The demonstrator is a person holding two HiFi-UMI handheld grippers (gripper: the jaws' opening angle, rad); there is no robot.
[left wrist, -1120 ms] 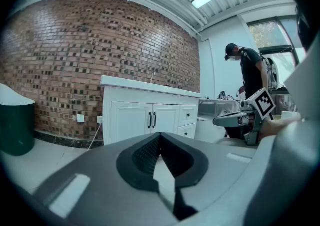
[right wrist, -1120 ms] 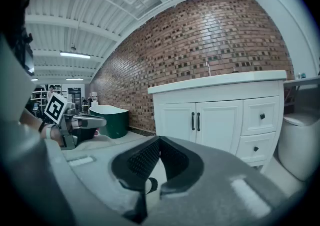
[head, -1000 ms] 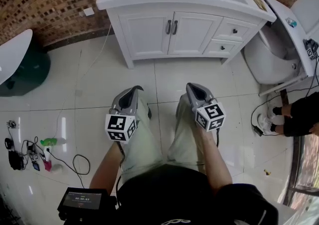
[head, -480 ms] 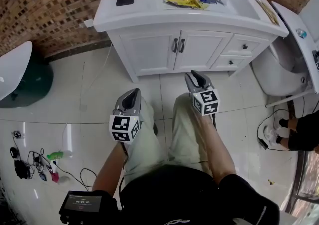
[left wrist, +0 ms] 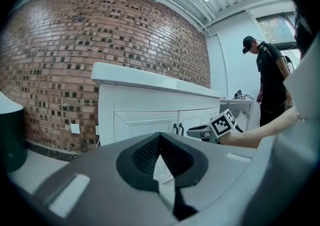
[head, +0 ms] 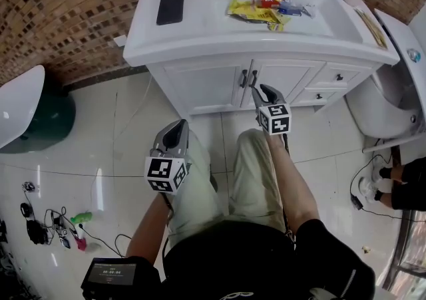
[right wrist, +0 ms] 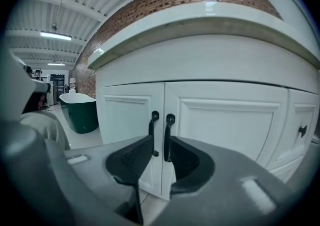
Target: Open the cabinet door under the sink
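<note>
The white vanity cabinet [head: 203, 86] under the sink has two doors, both closed, with a pair of dark upright handles [head: 248, 78] at the middle seam. My right gripper [head: 261, 90] is open just in front of those handles. In the right gripper view the left handle [right wrist: 153, 127] and the right handle [right wrist: 168, 130] stand close ahead of the gap between my right gripper's [right wrist: 160, 145] pads, which touch neither. My left gripper [head: 178, 126] hangs further back over the floor tiles, shut and empty, pointing at the left door [left wrist: 145, 122].
A black phone [head: 170, 7] lies on the countertop and several packets [head: 263, 7] lie in the basin. Two drawers [head: 336, 78] sit right of the doors, with a toilet [head: 393, 92] beyond. A dark green tub [head: 26, 116] is at the left, cables [head: 53, 229] on the floor, a person [left wrist: 270, 79] at the right.
Both grippers have moved forward toward the cabinet. The right one went further and dropped a little, coming up to the door handles. The doors have stayed closed.
</note>
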